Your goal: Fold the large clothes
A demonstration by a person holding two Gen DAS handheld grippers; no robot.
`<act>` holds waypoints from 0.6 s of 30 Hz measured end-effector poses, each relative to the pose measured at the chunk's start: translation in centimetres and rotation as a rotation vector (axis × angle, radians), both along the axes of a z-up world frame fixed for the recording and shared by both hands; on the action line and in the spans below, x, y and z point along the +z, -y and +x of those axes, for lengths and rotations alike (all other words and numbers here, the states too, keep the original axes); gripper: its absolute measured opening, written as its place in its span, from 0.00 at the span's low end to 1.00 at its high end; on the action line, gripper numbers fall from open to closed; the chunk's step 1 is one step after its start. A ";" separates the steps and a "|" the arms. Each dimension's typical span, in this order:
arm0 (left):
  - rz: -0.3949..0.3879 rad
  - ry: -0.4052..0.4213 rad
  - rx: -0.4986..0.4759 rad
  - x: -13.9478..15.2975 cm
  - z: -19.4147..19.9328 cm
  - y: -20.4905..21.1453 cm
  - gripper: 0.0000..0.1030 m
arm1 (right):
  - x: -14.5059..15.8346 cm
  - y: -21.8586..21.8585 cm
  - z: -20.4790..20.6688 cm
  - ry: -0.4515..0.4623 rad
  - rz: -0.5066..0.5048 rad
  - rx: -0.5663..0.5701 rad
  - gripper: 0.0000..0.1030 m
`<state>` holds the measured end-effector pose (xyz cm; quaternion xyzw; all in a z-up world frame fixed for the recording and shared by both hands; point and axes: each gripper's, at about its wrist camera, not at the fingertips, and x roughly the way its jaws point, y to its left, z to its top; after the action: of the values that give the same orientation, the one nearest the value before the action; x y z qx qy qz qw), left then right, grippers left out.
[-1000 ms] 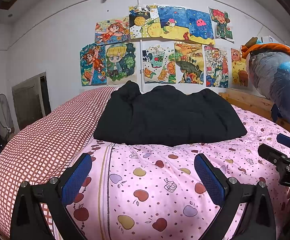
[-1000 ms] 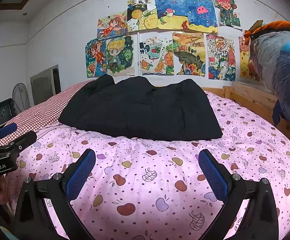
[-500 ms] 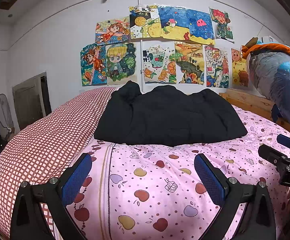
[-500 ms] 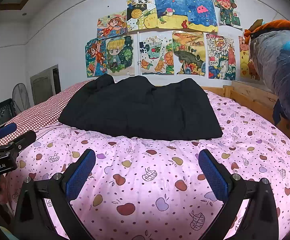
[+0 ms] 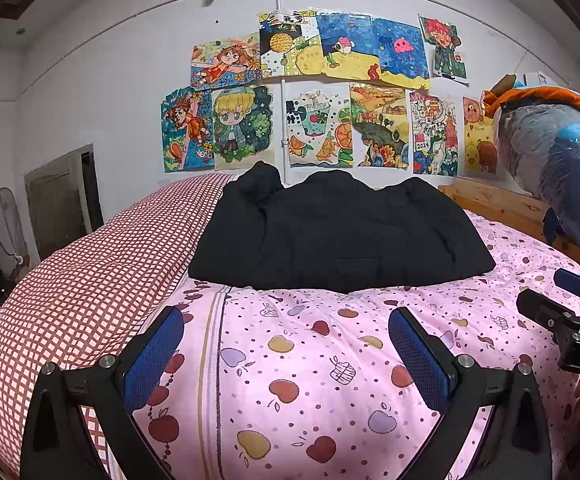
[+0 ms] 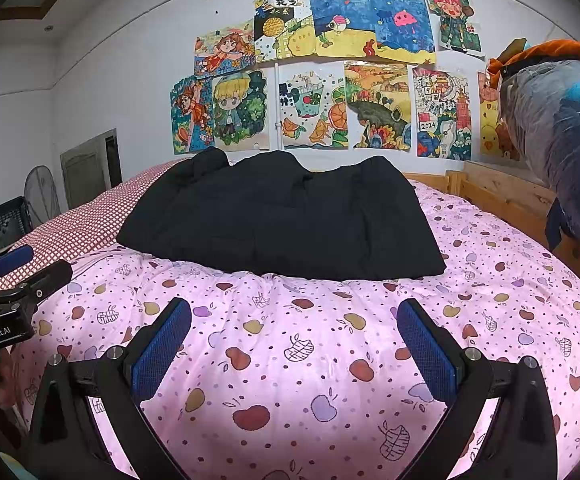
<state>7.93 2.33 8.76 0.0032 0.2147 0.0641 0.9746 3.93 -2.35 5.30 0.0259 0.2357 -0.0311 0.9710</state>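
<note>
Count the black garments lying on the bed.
1: a black garment lies on the bed's far half, across the pink quilt and checked bedding. Others may be underneath.

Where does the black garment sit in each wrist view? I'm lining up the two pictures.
Left wrist: black garment centre, upper middle, on the pink quilt, its left edge over the checked cover.
Right wrist: black garment centre, slightly left.
Shared landmark: the blond-haired cartoon drawing on the wall behind it.

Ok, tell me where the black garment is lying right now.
In both wrist views the black garment lies centre frame on the pink fruit-print quilt, ahead of both open grippers, its left edge against the red checked bedding.
</note>
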 end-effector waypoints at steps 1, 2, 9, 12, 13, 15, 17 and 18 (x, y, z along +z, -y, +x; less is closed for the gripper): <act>0.001 0.000 0.000 0.0 0.0 0.0 1.00 | 0.0 0.1 0.0 0.000 0.000 0.000 0.98; 0.001 -0.001 0.000 0.0 0.0 0.0 1.00 | 0.0 0.1 0.0 0.000 0.000 0.000 0.98; -0.001 0.000 0.004 0.0 0.0 0.0 1.00 | 0.0 0.0 0.0 0.000 0.001 -0.001 0.98; -0.002 0.001 0.005 -0.1 -0.1 0.0 1.00 | 0.0 -0.1 0.0 0.001 0.000 -0.002 0.98; -0.001 0.001 0.005 -0.1 -0.1 0.0 1.00 | 0.0 0.0 0.1 0.001 0.001 -0.001 0.98; 0.000 0.001 0.005 -0.1 -0.1 0.0 1.00 | 0.0 0.0 0.0 -0.001 0.001 -0.001 0.98; 0.000 0.001 0.003 -0.1 -0.1 -0.1 1.00 | 0.0 0.0 0.0 -0.002 0.000 0.000 0.98; -0.001 0.000 -0.001 -0.1 -0.1 0.0 1.00 | 0.0 -0.1 0.1 -0.002 0.000 -0.001 0.98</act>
<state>7.87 2.38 8.68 0.0026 0.2146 0.0636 0.9746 3.99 -2.30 5.27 0.0258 0.2365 -0.0318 0.9708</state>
